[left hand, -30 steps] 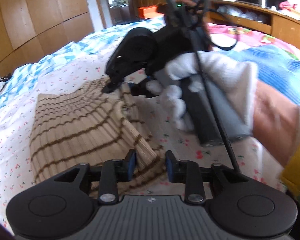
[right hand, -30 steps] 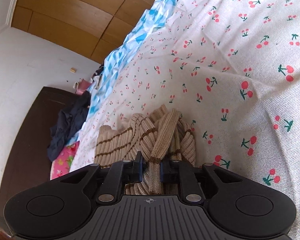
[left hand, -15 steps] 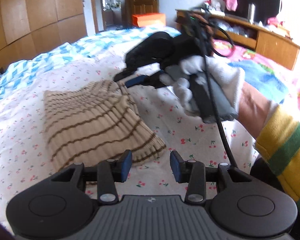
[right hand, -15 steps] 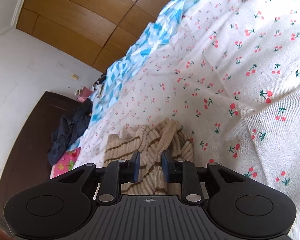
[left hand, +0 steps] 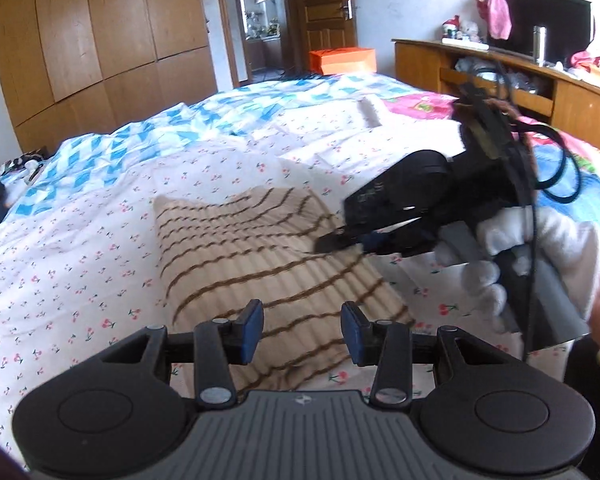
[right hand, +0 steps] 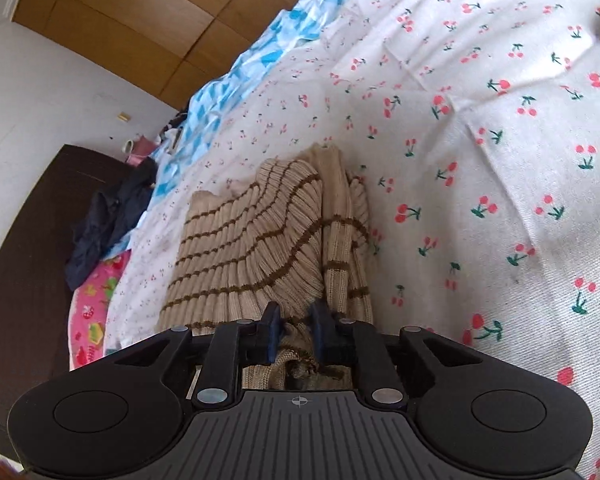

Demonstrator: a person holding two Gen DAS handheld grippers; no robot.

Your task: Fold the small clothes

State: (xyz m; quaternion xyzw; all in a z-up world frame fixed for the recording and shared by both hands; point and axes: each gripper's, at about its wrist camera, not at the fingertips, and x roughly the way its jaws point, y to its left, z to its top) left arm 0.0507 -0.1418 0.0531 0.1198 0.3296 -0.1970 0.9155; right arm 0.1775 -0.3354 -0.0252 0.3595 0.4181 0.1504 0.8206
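— So, where does the striped knit (left hand: 268, 256) lie from your left claw (left hand: 302, 330)?

— Straight ahead of it and just beyond the fingertips, flat on the cherry-print bedsheet (left hand: 80, 260). Your left claw is spread wide with nothing between its blue pads (left hand: 251, 330); the near hem of the knit sits in the gap, but you are not touching it as far as I can tell.

— And the right claw (right hand: 294, 330)?

— It sits at the knit's right edge, seen from the left wrist view. Its jaws stand a little apart with bunched fabric between them. The cloth looks pinched only loosely, if at all, so I would not count it as a firm hold.

— Which way does the piece run?

— Its long axis runs away from your left claw, from the near hem toward the far edge by the blue patterned quilt (left hand: 236, 120). The brown stripes cross it from side to side. From the right wrist view a narrower layer is already folded along the right side.

— Which hand is nearer for the next fold?

— My judgement: the right one, already on the fabric. Your left claw would need to drop onto the near hem first.
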